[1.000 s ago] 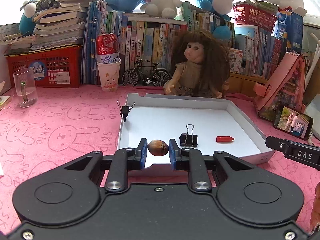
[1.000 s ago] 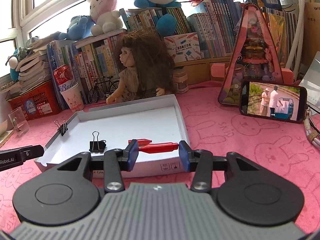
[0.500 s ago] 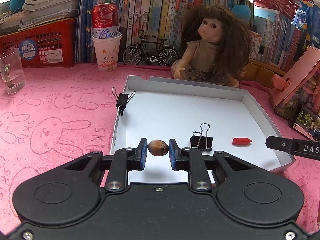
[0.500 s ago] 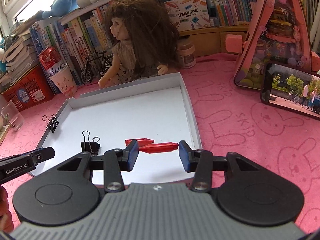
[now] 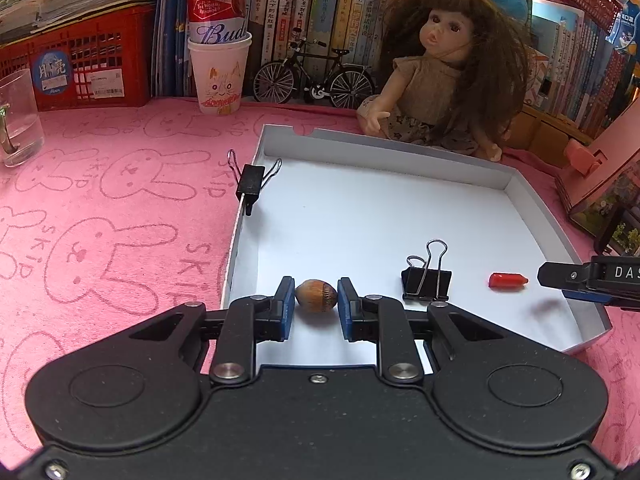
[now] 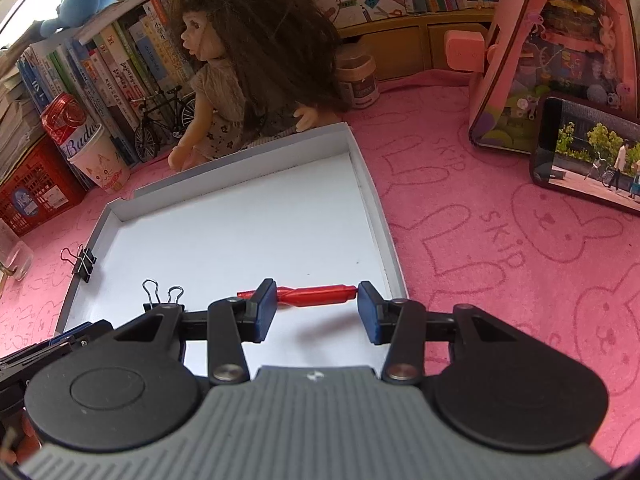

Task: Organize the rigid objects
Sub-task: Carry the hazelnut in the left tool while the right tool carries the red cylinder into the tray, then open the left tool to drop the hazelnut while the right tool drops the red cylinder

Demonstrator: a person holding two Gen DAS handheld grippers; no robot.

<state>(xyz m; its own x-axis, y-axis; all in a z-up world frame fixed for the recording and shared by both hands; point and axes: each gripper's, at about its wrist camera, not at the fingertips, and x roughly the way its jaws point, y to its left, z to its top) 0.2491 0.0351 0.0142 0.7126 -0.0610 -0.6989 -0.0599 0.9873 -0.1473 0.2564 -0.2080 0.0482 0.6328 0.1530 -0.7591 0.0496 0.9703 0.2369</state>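
Note:
A shallow white tray [image 5: 520,184] [image 6: 372,184] lies on the pink cloth. My left gripper [image 5: 316,298] is shut on a brown acorn-like nut [image 5: 316,295] and holds it over the tray's near left part. My right gripper [image 6: 316,300] is shut on a red plastic rod [image 6: 320,293] lengthwise, over the tray's near right part. A black binder clip [image 5: 426,278] [image 6: 162,300] and a small red cap [image 5: 507,280] lie in the tray. Another binder clip [image 5: 250,184] [image 6: 84,260] is clipped on the tray's left wall.
A doll [image 5: 436,76] [image 6: 240,64] sits behind the tray. A model bicycle [image 5: 314,78], a paper cup with a can [image 5: 219,68], a red basket [image 5: 80,68] and a glass mug [image 5: 18,120] stand at the back left. A phone [image 6: 588,152] and pink house [image 6: 560,40] stand right.
Both grippers have moved forward and lower over the tray, each still holding its object. The tray's contents have not moved.

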